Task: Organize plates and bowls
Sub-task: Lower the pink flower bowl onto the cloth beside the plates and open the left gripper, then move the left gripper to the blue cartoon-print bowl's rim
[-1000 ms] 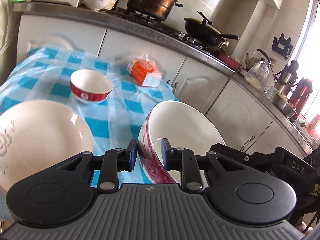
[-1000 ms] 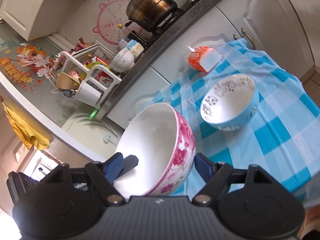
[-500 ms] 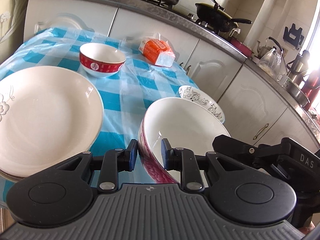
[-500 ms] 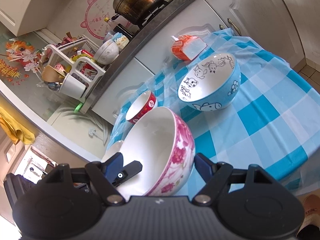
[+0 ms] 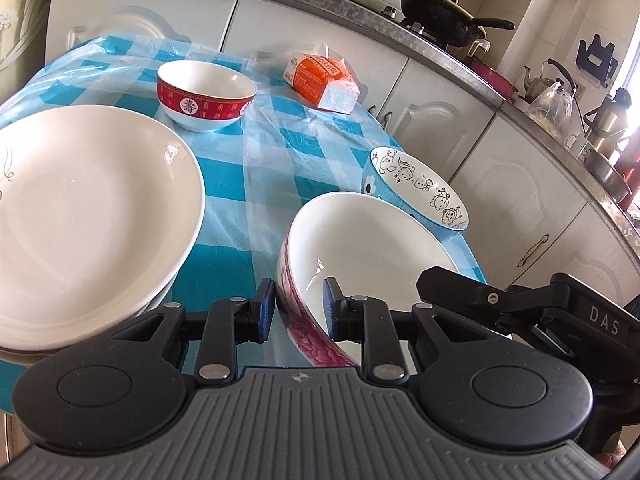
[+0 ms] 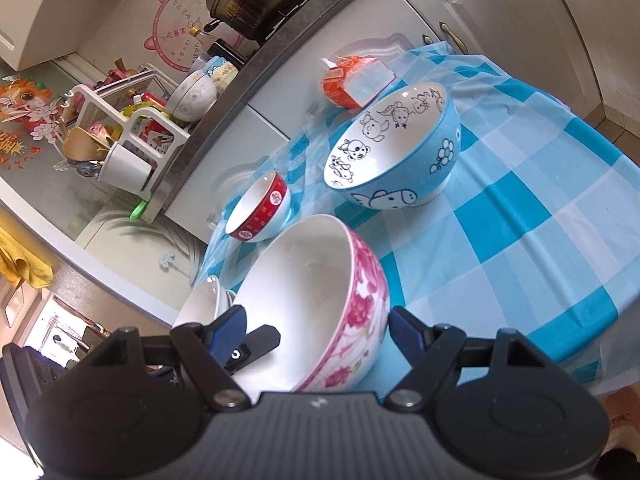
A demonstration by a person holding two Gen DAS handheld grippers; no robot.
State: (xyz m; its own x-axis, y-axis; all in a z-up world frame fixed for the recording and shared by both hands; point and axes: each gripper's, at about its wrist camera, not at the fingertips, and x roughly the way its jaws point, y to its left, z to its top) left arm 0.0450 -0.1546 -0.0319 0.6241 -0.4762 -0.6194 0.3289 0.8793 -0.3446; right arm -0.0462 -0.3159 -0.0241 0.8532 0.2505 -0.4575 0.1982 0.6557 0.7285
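Pink flower bowl (image 5: 360, 248): big, white inside, pink flowers outside. It is tipped a bit and sits low over the near part of the desk, held from two sides.
Left claw (image 5: 300, 308): clamped on the bowl's rim, one blue pad outside the wall and one pad inside.
Right claw (image 6: 316, 330): its two arms stand wide around the same bowl (image 6: 316, 300). One pad is at the flowered wall and one is by the far rim (I cannot tell if both pads press on it).
Blue bowl (image 6: 394, 148): it stands upright on the desk just behind the pink bowl, with little cartoon animals drawn inside. In the left view it (image 5: 416, 184) peeks out just past the pink bowl's rim.
Red bowl (image 5: 206, 94): small, white inside, with a red band. It stands farther back on the desk, well apart from the pink bowl.
White plate (image 5: 88, 216): wide and deep, on the left side of the desk, with another plate's edge showing under it.
Orange pack (image 5: 322, 78): lies at the back of the desk, near the cupboards.
Desk (image 6: 532, 208): covered with a blue and white checked cloth.
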